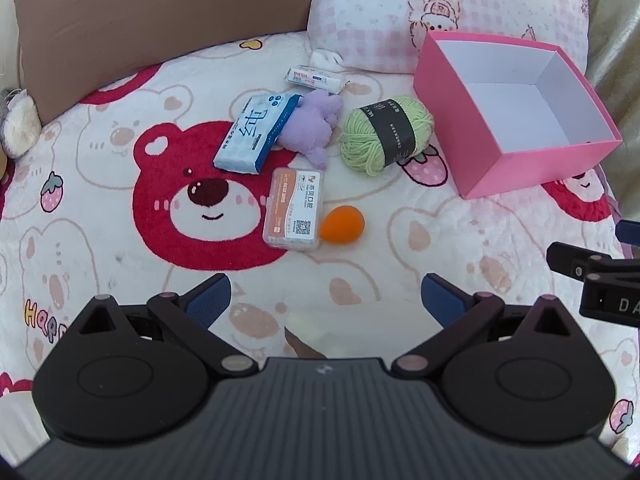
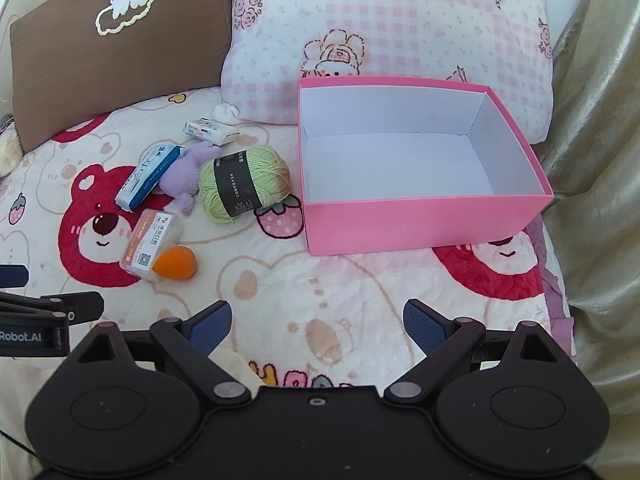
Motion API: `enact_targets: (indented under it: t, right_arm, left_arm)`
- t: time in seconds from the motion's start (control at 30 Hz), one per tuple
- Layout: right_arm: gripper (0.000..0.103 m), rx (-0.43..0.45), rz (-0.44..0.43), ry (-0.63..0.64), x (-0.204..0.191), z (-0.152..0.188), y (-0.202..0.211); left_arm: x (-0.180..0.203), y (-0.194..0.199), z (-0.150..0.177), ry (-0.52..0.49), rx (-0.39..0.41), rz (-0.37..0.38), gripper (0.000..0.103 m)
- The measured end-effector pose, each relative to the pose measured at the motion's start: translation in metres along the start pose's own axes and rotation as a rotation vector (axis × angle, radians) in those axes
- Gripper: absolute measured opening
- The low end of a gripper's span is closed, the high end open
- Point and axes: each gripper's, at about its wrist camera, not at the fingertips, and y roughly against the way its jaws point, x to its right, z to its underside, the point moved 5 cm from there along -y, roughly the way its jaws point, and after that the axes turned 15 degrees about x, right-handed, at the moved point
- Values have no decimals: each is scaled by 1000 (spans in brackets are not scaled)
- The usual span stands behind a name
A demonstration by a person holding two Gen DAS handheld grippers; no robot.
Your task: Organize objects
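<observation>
On a bear-print blanket lies a cluster of small things: a blue tissue pack (image 1: 256, 132) (image 2: 148, 176), a purple plush toy (image 1: 314, 126) (image 2: 188, 180), a green yarn ball (image 1: 386, 134) (image 2: 246, 184), an orange-labelled clear case (image 1: 294, 208) (image 2: 152, 244), an orange egg-shaped sponge (image 1: 342, 225) (image 2: 176, 264) and a small white packet (image 1: 314, 78) (image 2: 210, 130). An empty pink box (image 1: 532, 168) (image 2: 424, 224) stands to their right. My left gripper (image 1: 325, 300) hovers open, near side of the case and sponge. My right gripper (image 2: 317, 326) hangs open above bare blanket before the box.
A brown pillow (image 1: 160, 28) (image 2: 116, 52) and a pink checked pillow (image 1: 448, 12) (image 2: 384, 36) line the far side. A shiny beige curtain (image 2: 596, 160) hangs right of the box. A fluffy grey toy (image 1: 18, 124) sits at the far left. Each gripper's side shows in the other's view.
</observation>
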Motion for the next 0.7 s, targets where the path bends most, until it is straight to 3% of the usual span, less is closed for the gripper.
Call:
enact_targets:
  t: [0.7]
  right_arm:
    - [95,-10,-5,1,-1,4,-2]
  left_arm:
    - [-1,-6,2,5,-20,2,103]
